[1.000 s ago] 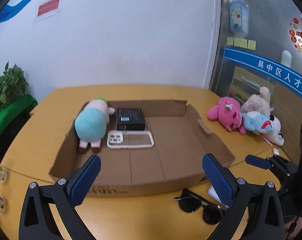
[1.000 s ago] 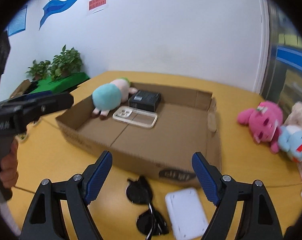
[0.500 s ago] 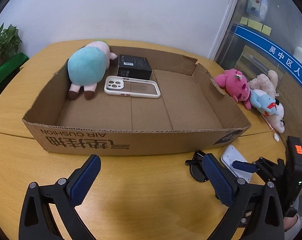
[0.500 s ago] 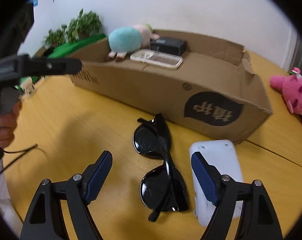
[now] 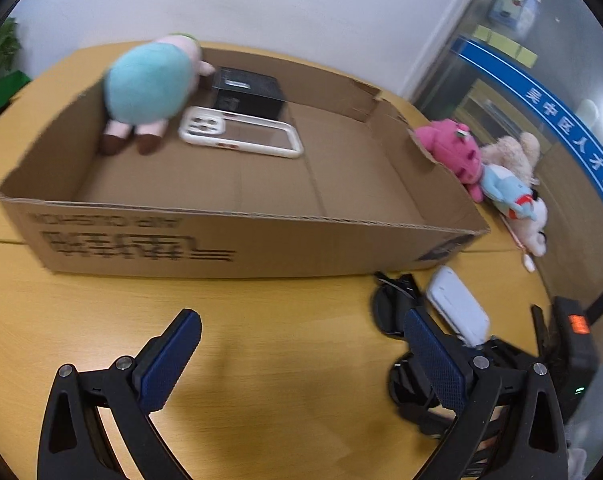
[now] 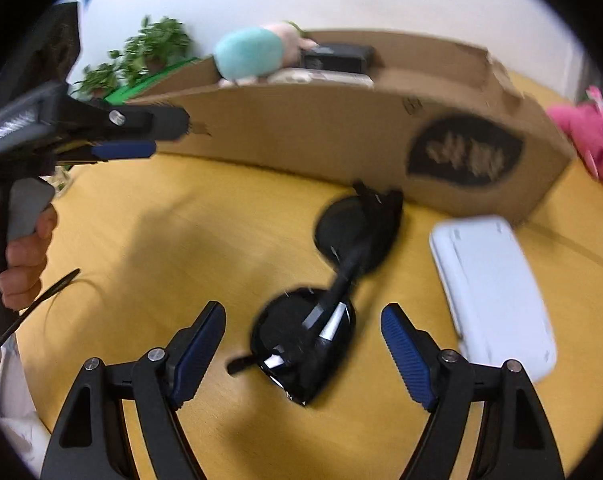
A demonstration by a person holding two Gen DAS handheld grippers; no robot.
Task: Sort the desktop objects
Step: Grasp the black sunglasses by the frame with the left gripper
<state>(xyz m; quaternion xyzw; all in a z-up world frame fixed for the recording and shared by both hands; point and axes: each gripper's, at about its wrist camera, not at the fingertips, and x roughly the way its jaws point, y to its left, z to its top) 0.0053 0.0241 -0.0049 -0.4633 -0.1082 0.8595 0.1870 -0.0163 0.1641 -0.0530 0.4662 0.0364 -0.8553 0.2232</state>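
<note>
Yellow wooden table (image 5: 281, 340) before a white wall (image 5: 281, 4).
Both the left gripper (image 5: 301, 356) and the right gripper (image 6: 303, 344) are open, sunglasses (image 6: 333, 280) lying between the right fingers.

- Wooden table (image 5: 285, 364): a yellow-tan top, lying under and between the jaws of the left gripper (image 5: 301, 320) and spreading ahead of them.
- White wall (image 5: 281, 4): plain, far ahead of those jaws.
- Glass partition (image 5: 481, 92): ahead and right of the same jaws, crossed by a blue band (image 5: 541, 100) with white characters.
- Yellow sticky notes (image 5: 505, 46): a row on the glass, just above the band.
- Potted plants (image 6: 149, 56): far ahead and left of the jaws of the right gripper (image 6: 303, 312), on a green surface (image 6: 141, 84).
- Thin black cable (image 6: 37, 304): left of these jaws, over the table.
</note>
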